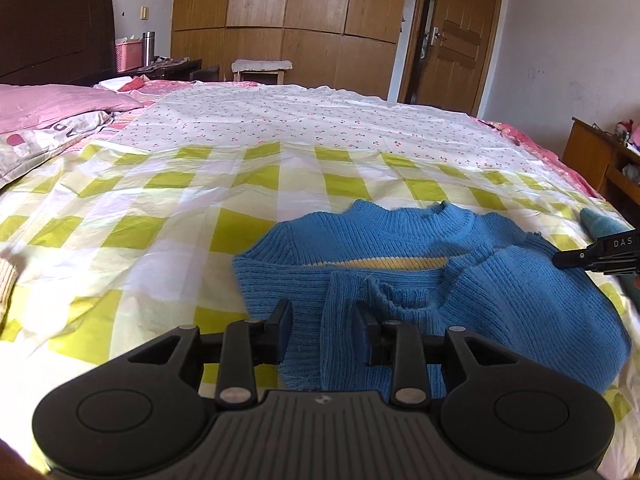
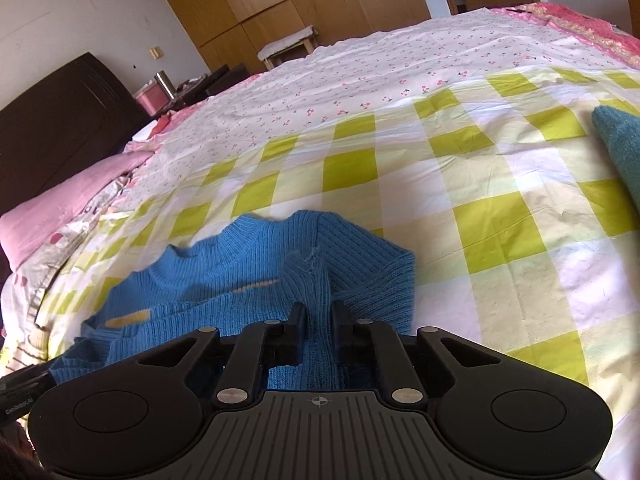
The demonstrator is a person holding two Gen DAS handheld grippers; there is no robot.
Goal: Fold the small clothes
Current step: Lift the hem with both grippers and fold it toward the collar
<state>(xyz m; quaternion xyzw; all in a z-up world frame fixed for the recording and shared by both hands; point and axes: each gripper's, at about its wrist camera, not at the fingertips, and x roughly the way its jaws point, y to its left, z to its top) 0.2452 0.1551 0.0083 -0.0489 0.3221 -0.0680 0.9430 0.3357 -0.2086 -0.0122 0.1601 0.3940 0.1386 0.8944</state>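
A small blue knit sweater (image 1: 400, 240) with a yellow stripe lies on the green-checked sheet (image 1: 160, 220), its sleeves folded in over the body. My left gripper (image 1: 325, 320) hovers over the sweater's near left part, open, with a sleeve cuff lying between its fingers and the pads clear of it. In the right wrist view the sweater (image 2: 240, 272) sits low and left. My right gripper (image 2: 319, 316) is shut on a raised ridge of blue sleeve. The right gripper's tip (image 1: 600, 254) shows at the sweater's right edge.
A teal garment (image 2: 620, 140) lies on the sheet to the right of the sweater. Pink pillows (image 1: 48, 104) and a dark headboard (image 1: 52, 20) are on the left. A wooden cabinet (image 1: 592, 152) stands beyond the bed's right edge, and a wardrobe (image 1: 280, 8) lines the far wall.
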